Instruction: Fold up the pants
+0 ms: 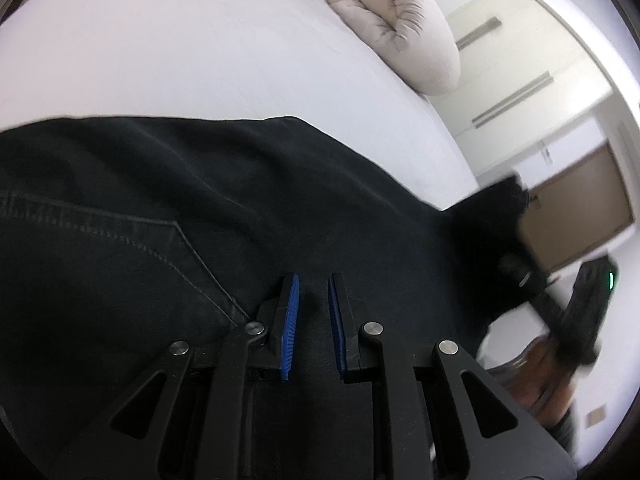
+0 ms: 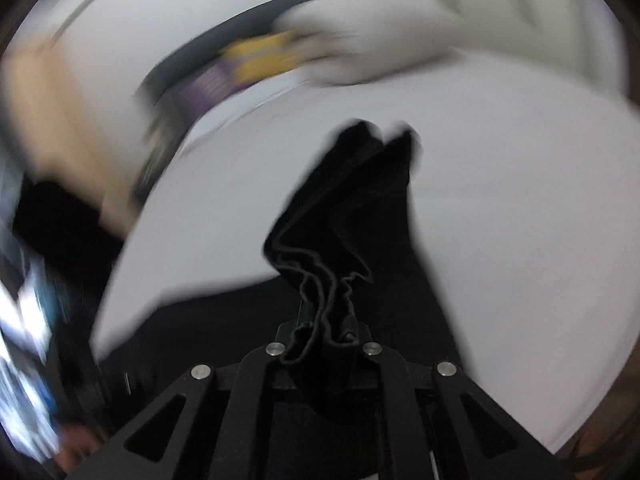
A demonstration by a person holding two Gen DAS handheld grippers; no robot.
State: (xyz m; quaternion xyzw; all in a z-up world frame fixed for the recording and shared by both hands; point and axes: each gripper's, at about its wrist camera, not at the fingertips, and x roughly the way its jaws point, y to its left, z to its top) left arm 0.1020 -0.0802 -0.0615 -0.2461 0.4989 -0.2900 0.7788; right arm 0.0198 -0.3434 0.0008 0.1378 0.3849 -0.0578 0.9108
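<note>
Clamps the right gripper (image 2: 324,320) tight on the bunched hems of the black pants (image 2: 360,208), raised above the white bed (image 2: 500,200). Holds the left gripper (image 1: 313,292) over the flat pocket end, pads nearly together; cannot tell whether cloth is nipped. Looks like the hem-to-waist fold. Calls next for laying the hems square on the waistband, short of the pillow (image 1: 400,28).
</note>
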